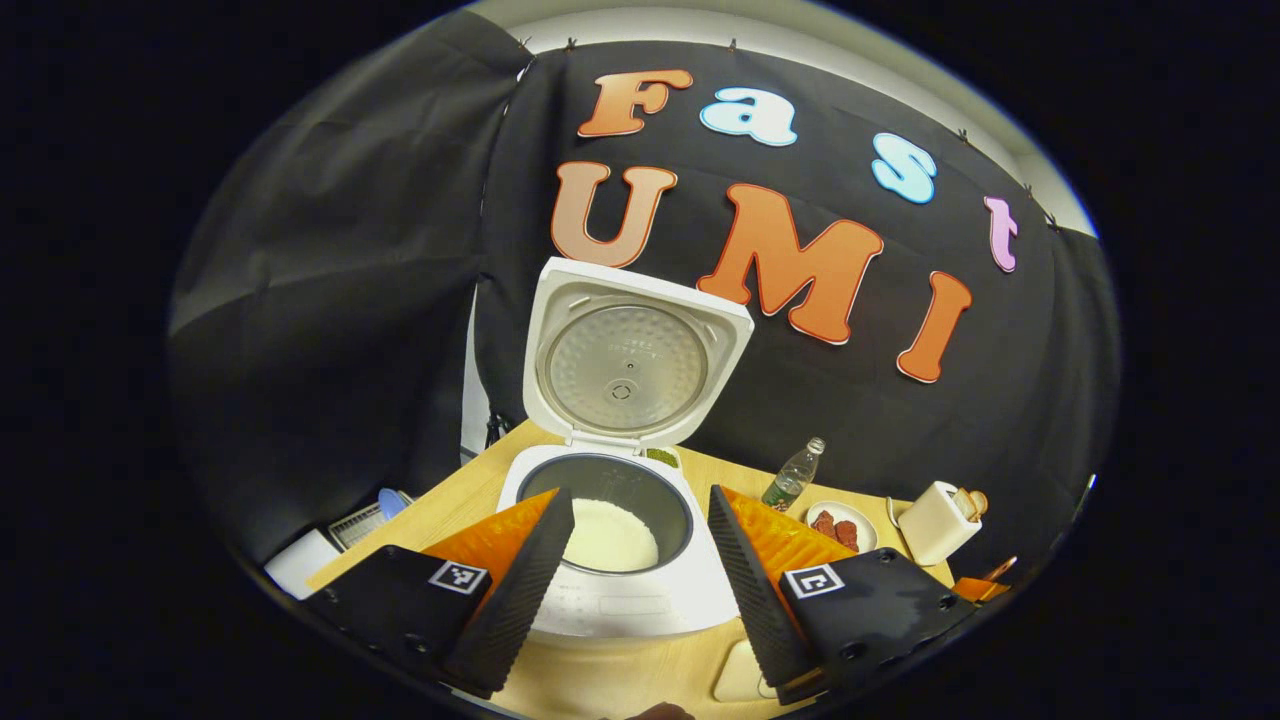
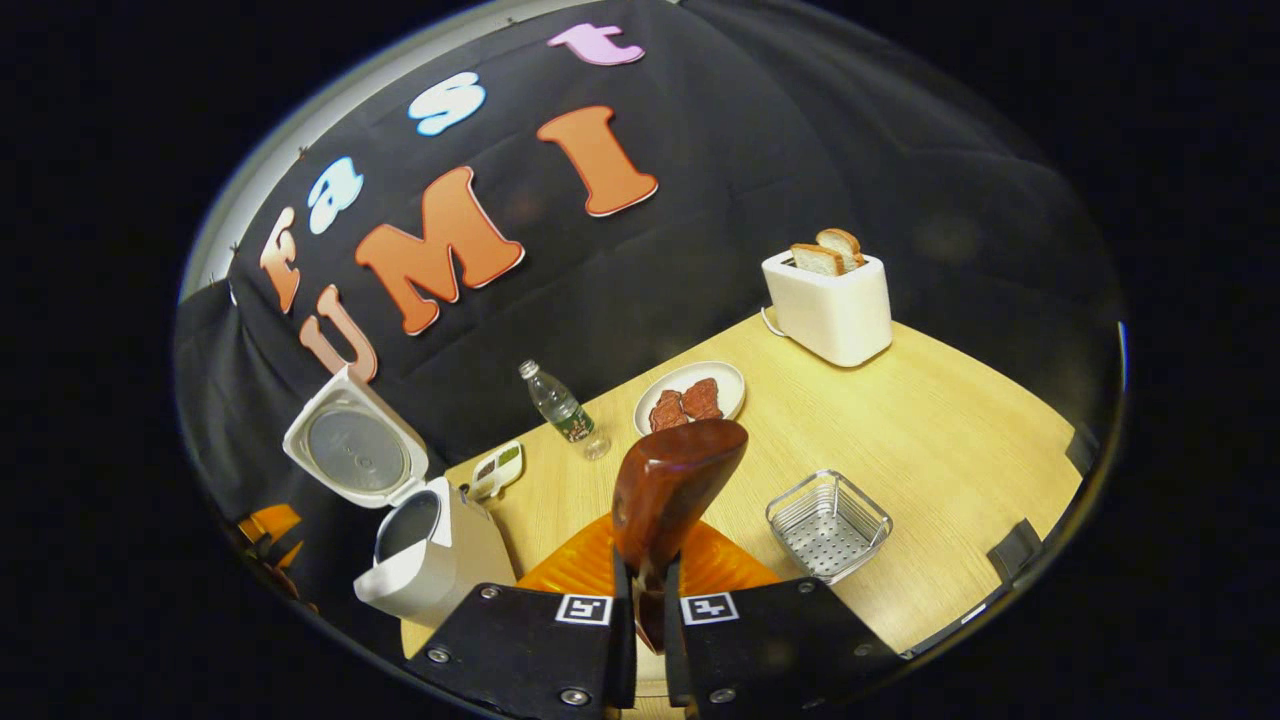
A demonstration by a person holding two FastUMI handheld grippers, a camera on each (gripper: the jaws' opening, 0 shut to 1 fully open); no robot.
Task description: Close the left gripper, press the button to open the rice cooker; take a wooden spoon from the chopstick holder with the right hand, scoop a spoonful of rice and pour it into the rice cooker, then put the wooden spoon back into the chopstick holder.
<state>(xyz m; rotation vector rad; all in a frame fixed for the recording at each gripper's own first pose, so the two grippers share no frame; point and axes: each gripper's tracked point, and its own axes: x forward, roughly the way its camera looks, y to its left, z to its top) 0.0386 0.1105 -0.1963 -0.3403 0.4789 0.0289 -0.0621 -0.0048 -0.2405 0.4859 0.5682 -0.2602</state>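
Pinching the wooden spoon (image 2: 668, 500) between both fingers, the right gripper (image 2: 648, 610) holds it with the bowl end standing up ahead of the camera, over the table (image 2: 950, 440). Around it in the right gripper view: a wire basket (image 2: 828, 525) at about three o'clock of the spoon, standing just beside the gripper; a plate (image 2: 690, 398) with two reddish pieces at twelve o'clock; one plastic bottle (image 2: 558, 408) lying tilted at eleven; a small sectioned dish (image 2: 497, 467) at ten; a white toaster (image 2: 828, 305) with two slices of bread at one o'clock, well apart, by the black cloth wall.

The rice cooker (image 2: 425, 550) sits at nine o'clock of the spoon, lid (image 2: 355, 450) raised. In the left gripper view the cooker (image 1: 615, 560) lies straight ahead between the fingers of the left gripper (image 1: 640, 570), which are spread wide apart and grip nothing. Its lid (image 1: 625, 355) stands upright at twelve o'clock, and white rice (image 1: 610, 535) lies in the dark inner pot. Nothing stands between the left gripper and the pot's mouth.

Pale wood-grain covers the table; black cloth hangs behind on all sides. At seven o'clock of the cooker in the left gripper view sits a white device (image 1: 345, 530), too small to identify.
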